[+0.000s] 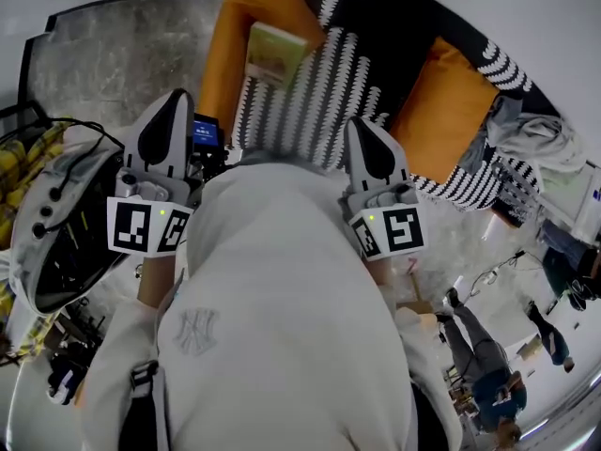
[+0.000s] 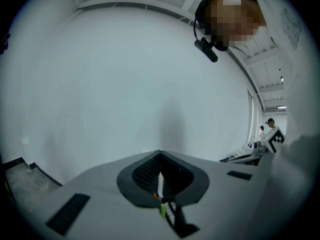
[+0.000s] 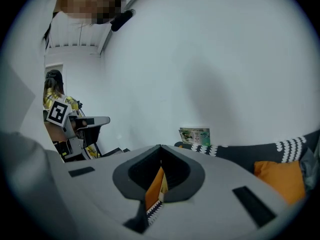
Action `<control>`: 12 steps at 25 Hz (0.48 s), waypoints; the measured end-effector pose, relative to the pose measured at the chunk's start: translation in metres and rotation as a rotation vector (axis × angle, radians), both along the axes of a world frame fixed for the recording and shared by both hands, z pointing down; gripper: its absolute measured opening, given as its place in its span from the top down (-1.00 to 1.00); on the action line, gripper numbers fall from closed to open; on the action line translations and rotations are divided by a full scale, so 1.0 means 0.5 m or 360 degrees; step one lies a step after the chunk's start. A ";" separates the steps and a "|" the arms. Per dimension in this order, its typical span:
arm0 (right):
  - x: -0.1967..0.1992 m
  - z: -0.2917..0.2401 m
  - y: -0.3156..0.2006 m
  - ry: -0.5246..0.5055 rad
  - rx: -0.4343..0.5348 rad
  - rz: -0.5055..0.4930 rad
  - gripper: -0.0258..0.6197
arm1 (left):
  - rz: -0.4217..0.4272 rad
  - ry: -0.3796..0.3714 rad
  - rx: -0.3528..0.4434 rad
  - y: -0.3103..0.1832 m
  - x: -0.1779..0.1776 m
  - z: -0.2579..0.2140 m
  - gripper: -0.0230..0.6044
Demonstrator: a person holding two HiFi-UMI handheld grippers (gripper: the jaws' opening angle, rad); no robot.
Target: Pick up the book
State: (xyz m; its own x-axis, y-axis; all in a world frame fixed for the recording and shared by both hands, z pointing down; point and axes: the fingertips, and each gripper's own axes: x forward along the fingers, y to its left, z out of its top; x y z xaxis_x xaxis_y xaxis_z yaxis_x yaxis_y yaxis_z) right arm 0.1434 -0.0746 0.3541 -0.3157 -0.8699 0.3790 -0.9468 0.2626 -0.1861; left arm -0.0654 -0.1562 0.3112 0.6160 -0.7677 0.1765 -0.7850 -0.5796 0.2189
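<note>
The book [image 1: 274,53], thin with a pale green cover, leans on an orange cushion [image 1: 235,45] at the far end of a black-and-white patterned cover [image 1: 310,92]. In the right gripper view the book [image 3: 195,135] stands against the white wall, beyond the jaws and a little to the right. My left gripper [image 1: 174,101] and right gripper [image 1: 364,130] are held close to my chest, well short of the book, both shut with nothing held. The left gripper [image 2: 160,155] faces a bare white wall. The right gripper [image 3: 161,148] points toward the bedding.
A second orange cushion [image 1: 441,111] lies at the right, with a heap of grey clothes [image 1: 531,134] past it. Marbled floor [image 1: 113,54] shows at the upper left, and a black-and-white piece of gear [image 1: 56,224] stands at the left. People [image 1: 488,365] stand at the lower right.
</note>
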 end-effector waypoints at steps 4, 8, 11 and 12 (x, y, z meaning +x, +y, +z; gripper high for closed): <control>0.003 0.000 0.000 0.0004 0.0009 0.0015 0.87 | -0.0019 0.0014 -0.0003 -0.005 0.010 0.002 0.90; -0.012 0.001 -0.007 0.0023 0.0021 0.0010 0.87 | 0.0001 0.0074 0.0006 -0.013 0.043 -0.007 0.90; -0.036 -0.009 -0.007 0.0019 0.0062 -0.0053 0.87 | 0.0122 0.0092 0.0012 0.006 0.090 -0.007 0.90; -0.047 -0.012 -0.007 0.0012 0.0078 -0.0086 0.87 | 0.0176 0.0097 0.0006 0.016 0.108 -0.003 0.90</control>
